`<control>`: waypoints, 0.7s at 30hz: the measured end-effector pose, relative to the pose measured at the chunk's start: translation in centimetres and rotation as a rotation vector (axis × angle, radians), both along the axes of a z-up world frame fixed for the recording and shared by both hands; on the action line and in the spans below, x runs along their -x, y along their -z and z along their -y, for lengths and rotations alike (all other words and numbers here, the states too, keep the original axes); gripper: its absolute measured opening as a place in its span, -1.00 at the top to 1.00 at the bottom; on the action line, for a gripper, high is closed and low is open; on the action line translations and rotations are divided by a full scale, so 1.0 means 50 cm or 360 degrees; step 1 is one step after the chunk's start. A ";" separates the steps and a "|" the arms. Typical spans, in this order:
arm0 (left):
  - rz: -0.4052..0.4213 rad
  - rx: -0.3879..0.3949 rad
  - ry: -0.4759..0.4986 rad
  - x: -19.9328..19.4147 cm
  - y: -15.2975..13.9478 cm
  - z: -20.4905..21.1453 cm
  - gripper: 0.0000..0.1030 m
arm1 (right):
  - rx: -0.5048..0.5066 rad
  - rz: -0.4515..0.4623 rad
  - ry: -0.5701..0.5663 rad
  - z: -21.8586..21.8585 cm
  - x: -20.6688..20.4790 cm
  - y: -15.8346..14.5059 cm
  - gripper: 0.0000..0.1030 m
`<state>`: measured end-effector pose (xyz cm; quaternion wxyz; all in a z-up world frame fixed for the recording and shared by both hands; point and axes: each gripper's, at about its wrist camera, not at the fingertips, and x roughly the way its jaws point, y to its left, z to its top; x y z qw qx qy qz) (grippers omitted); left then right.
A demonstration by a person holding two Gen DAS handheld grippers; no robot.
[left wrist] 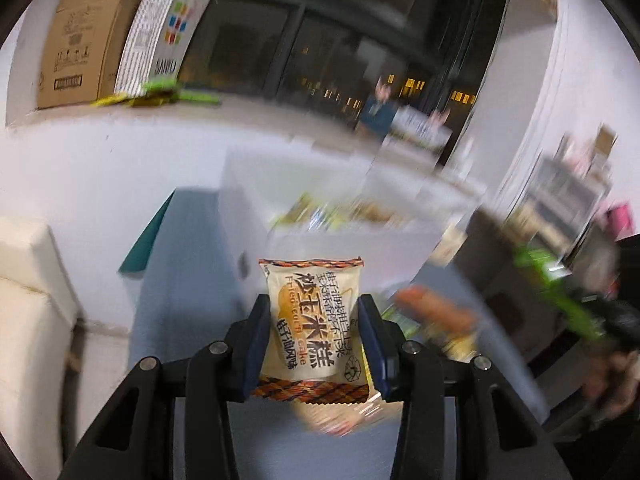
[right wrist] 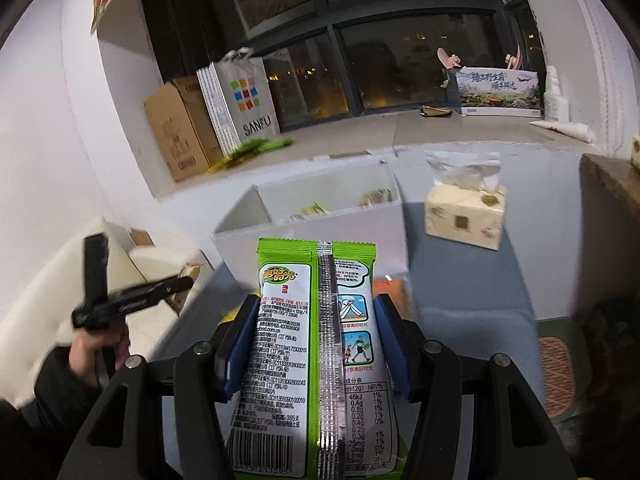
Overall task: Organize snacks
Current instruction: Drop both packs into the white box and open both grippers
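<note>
My left gripper [left wrist: 314, 312] is shut on a cream and orange corn cake packet [left wrist: 314, 316], held upright above the grey table [left wrist: 180, 300]. My right gripper [right wrist: 316, 312] is shut on a green and white snack packet [right wrist: 316, 344], seen from its back side with the seam and barcode. A white storage box [right wrist: 320, 224] stands just ahead of both grippers, with several snack packets inside; it also shows in the left wrist view [left wrist: 256, 184]. The right gripper with the green packet [left wrist: 560, 292] shows blurred in the left wrist view. The left gripper [right wrist: 132, 300] shows at the left of the right wrist view.
A tissue pack [right wrist: 464, 216] sits on the table right of the box. More snacks [left wrist: 436, 312] lie blurred on the table near the left gripper. A cardboard box [right wrist: 180, 128] and a SANFU bag [right wrist: 240, 104] stand on the window ledge. A cream sofa [left wrist: 28, 312] is at left.
</note>
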<state>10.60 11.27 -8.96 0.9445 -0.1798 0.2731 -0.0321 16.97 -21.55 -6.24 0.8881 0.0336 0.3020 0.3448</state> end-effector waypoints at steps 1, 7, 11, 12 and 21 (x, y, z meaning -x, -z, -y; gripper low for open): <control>0.0051 0.0023 0.0000 -0.005 -0.025 0.001 0.08 | -0.0017 -0.0002 -0.0001 -0.010 -0.013 -0.007 -0.19; 0.0126 0.0046 -0.0033 -0.149 -0.122 -0.013 0.08 | -0.0025 0.0073 -0.0018 -0.128 -0.152 -0.078 -0.21; 0.0031 0.0005 -0.0059 -0.270 -0.129 -0.039 0.08 | -0.0026 -0.0031 0.0012 -0.221 -0.277 -0.097 -0.21; -0.0013 0.0011 -0.0047 -0.301 -0.122 -0.047 0.08 | -0.0032 -0.0059 0.0018 -0.235 -0.297 -0.097 -0.21; -0.0204 -0.0123 -0.0155 -0.399 -0.066 -0.087 -1.00 | 0.0034 -0.0230 0.0034 -0.351 -0.452 -0.079 -1.00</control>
